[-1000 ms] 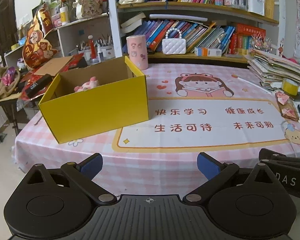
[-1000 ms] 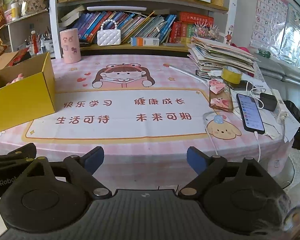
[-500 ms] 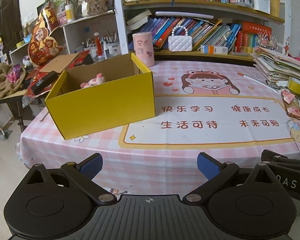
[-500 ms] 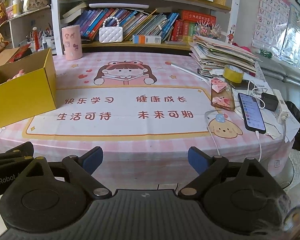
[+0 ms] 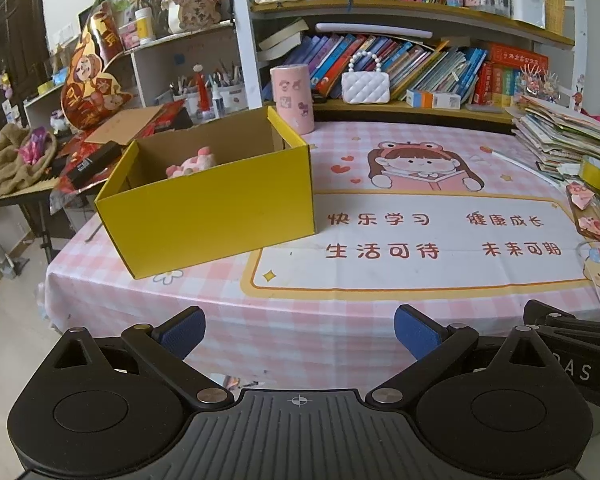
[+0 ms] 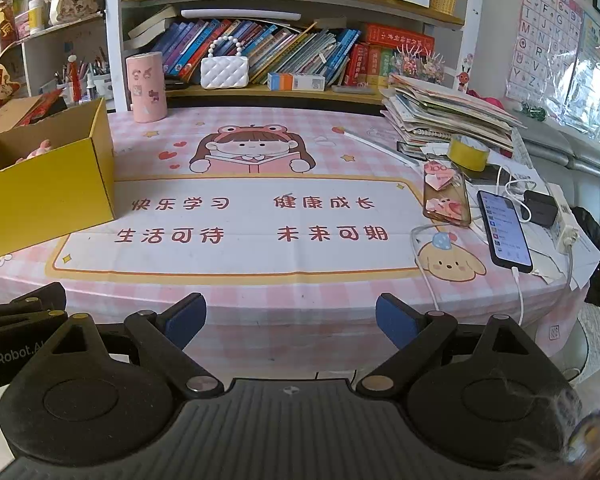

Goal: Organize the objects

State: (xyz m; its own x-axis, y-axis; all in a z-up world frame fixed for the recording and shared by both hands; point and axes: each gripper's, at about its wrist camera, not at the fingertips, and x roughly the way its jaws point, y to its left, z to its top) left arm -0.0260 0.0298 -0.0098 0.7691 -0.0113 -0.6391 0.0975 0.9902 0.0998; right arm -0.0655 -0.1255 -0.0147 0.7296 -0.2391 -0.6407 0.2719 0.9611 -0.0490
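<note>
An open yellow cardboard box point(image 5: 216, 208) stands on the left of the pink checked tablecloth point(image 5: 340, 308), with a pink plush toy point(image 5: 190, 163) inside it. The same box point(image 6: 48, 196) shows at the left edge of the right wrist view. My left gripper point(image 5: 300, 330) hangs open in front of the table's near edge, nothing between its blue pads point(image 5: 182, 330). My right gripper point(image 6: 290, 318) is open too, empty, held off the near edge beside the left one. A pink cylinder point(image 5: 293, 98) stands behind the box.
A white quilted purse point(image 6: 224, 70) sits on the low shelf under rows of books. At the right are a pile of papers point(image 6: 448, 116), a yellow tape roll point(image 6: 468, 152), a cased phone point(image 6: 446, 196), a lit phone point(image 6: 504, 230) on a white cable, and a power strip point(image 6: 562, 220).
Both views have drifted slightly, so the table and box sit a little more to the right in the left wrist view. Both grippers stay open and empty.
</note>
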